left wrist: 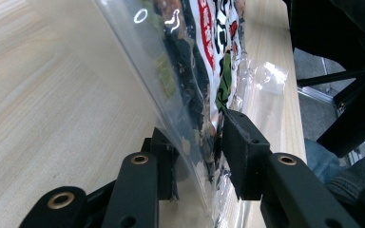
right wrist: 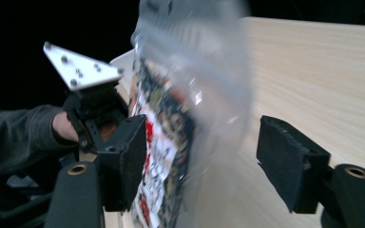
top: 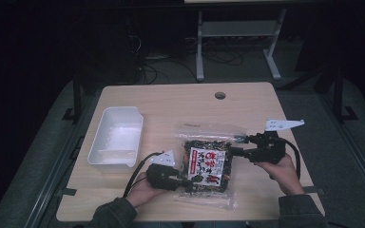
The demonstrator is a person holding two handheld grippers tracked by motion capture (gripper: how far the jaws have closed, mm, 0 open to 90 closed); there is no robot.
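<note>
A clear plastic snack bag (top: 206,164) with dark contents and a red and white label is at the front middle of the wooden table (top: 171,104). My left gripper (top: 187,183) comes in from the bag's lower left corner. In the left gripper view both pads are pressed on the bag's (left wrist: 190,71) edge, so the left gripper (left wrist: 199,156) is shut on it. My right gripper (top: 240,145) is at the bag's upper right edge. In the right gripper view the bag (right wrist: 180,118) stands between the wide-apart jaws of the right gripper (right wrist: 204,156), and the right-hand pad (right wrist: 290,161) is clear of it.
A white rectangular tub (top: 97,152) stands at the left of the table, close to my left hand. A round cable hole (top: 220,95) is near the far edge. Beyond the table are a metal stand (top: 237,28) and cables on the floor.
</note>
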